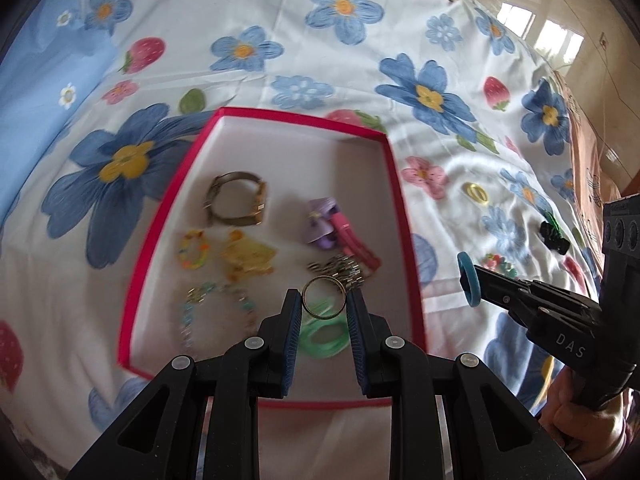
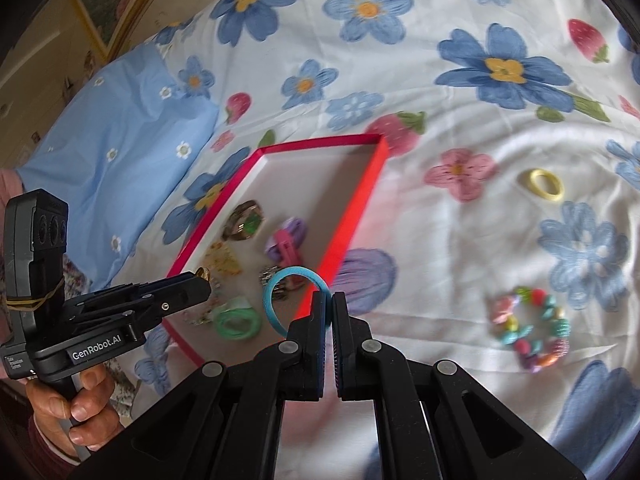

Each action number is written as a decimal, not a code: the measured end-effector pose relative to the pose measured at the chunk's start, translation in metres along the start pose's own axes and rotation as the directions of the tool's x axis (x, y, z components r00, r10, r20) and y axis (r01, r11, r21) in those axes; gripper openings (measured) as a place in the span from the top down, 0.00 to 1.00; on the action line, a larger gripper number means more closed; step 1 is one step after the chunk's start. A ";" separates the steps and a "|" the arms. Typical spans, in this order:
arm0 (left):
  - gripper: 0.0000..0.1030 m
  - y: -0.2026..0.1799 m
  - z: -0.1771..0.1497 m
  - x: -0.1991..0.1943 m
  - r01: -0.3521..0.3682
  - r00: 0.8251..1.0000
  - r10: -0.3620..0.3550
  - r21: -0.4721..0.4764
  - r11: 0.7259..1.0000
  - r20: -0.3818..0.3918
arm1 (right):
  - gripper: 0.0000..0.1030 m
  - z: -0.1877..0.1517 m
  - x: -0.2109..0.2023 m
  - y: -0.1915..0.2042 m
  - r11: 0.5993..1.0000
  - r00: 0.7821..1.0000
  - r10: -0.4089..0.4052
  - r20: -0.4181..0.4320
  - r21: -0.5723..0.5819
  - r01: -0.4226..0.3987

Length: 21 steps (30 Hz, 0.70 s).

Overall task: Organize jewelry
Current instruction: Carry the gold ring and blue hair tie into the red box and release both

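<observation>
A red-rimmed box (image 1: 400,184) with a white floor lies on the flowered bedsheet and holds several pieces: a gold watch (image 1: 240,198), a yellow charm, a beaded bracelet, a purple and pink clip (image 1: 336,228), a green hair tie (image 1: 324,336). My left gripper (image 1: 324,300) is shut on a thin gold ring (image 1: 324,297) and holds it above the box floor. My right gripper (image 2: 331,308) is shut on a blue hair tie (image 2: 280,300) over the box's right rim (image 2: 348,236); it also shows in the left wrist view (image 1: 470,280).
On the sheet right of the box lie a yellow hair tie (image 2: 542,185), a colourful beaded bracelet (image 2: 532,332) and a black and green item (image 1: 554,234). A blue pillow (image 2: 120,152) lies left of the box. The bed's edge and floor are at far right (image 1: 592,80).
</observation>
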<state>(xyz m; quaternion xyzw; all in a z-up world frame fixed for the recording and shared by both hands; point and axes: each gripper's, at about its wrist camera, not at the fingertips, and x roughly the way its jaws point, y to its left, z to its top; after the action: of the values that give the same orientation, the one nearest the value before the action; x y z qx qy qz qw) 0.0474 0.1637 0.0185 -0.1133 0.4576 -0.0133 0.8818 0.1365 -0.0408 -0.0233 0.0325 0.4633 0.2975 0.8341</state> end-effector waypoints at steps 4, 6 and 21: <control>0.78 0.012 -0.006 -0.005 -0.016 1.000 0.016 -0.018 1.000 -0.002 | 0.97 -0.003 0.007 0.014 1.000 1.000 0.014 -0.017 -0.023 -0.014; 0.78 0.018 -0.007 -0.007 -0.026 1.000 0.026 -0.026 0.999 -0.002 | 0.97 -0.003 0.011 0.020 0.999 0.999 0.021 -0.024 -0.035 -0.022; 0.78 0.047 -0.009 0.002 -0.065 0.998 0.064 -0.066 0.996 -0.021 | 0.97 -0.009 0.044 0.052 0.994 0.996 0.022 -0.092 -0.106 -0.032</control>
<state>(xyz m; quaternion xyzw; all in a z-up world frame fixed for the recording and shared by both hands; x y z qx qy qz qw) 0.0378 0.2073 0.0018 -0.1277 0.4693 0.0294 0.8732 0.1223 0.0230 -0.0447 -0.0195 0.4834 0.3346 0.8087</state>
